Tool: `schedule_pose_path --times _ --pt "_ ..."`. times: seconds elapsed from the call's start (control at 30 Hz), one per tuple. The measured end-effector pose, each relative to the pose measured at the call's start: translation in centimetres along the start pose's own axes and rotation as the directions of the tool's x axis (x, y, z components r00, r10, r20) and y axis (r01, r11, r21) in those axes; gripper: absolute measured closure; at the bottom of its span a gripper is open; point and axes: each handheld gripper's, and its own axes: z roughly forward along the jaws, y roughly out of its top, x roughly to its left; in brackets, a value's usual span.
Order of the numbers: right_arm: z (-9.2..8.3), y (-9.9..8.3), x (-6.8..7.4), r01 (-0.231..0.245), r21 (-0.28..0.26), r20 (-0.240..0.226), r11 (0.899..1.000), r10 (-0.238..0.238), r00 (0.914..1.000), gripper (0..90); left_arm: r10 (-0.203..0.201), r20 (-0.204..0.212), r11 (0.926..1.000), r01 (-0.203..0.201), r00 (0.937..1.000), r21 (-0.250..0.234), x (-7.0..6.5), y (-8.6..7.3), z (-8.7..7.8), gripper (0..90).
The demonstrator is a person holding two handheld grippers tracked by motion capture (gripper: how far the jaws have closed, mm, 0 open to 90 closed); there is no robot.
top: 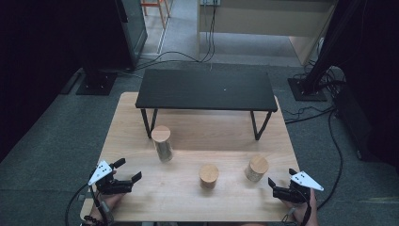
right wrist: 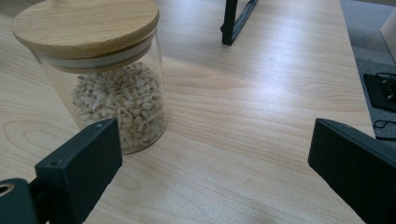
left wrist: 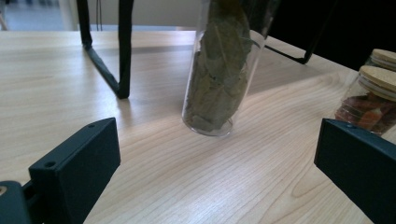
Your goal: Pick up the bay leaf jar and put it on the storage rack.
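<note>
1. Jars stand in a loose row on the wooden table (top: 141, 207) in front of a low black shelf (top: 206, 89): a tall jar of dried leaves (top: 162, 142) near the shelf's left leg, a short jar of reddish pieces (top: 208, 176) in the middle, and a short jar of pale grains (top: 256, 168) to the right. All three have wooden lids.
2. At the near left corner, the left gripper (top: 123, 178) rests with jaws spread wide and nothing between them; its own view looks toward the tall jar of dried leaves.
3. At the near right corner, the right gripper (top: 276, 183) is likewise released and empty, with the jar of pale grains just ahead and to one side of its jaws.
4. Judging from this, the work is at its start: both tools are poised, no jar grasped.
5. A likely next move is to bring one gripper forward so its jaws straddle the nearest jar below the lid, then close squarely on the glass.
6. No brand, label or writing can be read on any jar.
</note>
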Motion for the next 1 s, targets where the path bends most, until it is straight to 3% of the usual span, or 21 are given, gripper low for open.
schedule_pose_path --times 0.1,0.23,0.3,0.37,0.73,1.0 --pt "0.0 0.0 0.0 0.000 -0.001 -0.001 1.000 0.000 1.0000 2.8 0.007 0.004 0.9999 -0.007 1.0000 0.008 -0.1 0.3 0.3 0.0" --pt "0.0 0.0 0.0 0.002 0.000 -0.003 1.000 -0.002 1.0000 2.8 0.003 -0.005 0.9999 -0.003 1.0000 -0.017 -0.3 0.6 0.7 0.0" --pt "0.0 0.0 0.0 0.001 0.001 -0.004 1.000 -0.001 1.0000 2.8 0.003 0.017 0.9994 -0.002 0.9999 -0.034 -0.1 0.8 1.0 0.0" --pt "0.0 0.1 0.0 0.005 0.004 -0.006 1.000 -0.005 1.0000 2.8 -0.001 0.013 0.9991 0.002 0.9999 -0.043 -0.2 1.2 1.4 0.0" --pt "0.0 0.0 0.0 0.004 0.003 -0.004 1.000 -0.004 1.0000 2.8 0.023 0.040 0.9990 -0.022 0.9989 -0.038 -0.2 2.4 3.0 0.0" --pt "0.0 0.0 0.1 0.006 0.003 -0.003 1.000 -0.006 1.0000 2.8 0.007 0.057 0.9981 -0.004 0.9983 -0.062 -0.1 2.9 4.3 0.1"
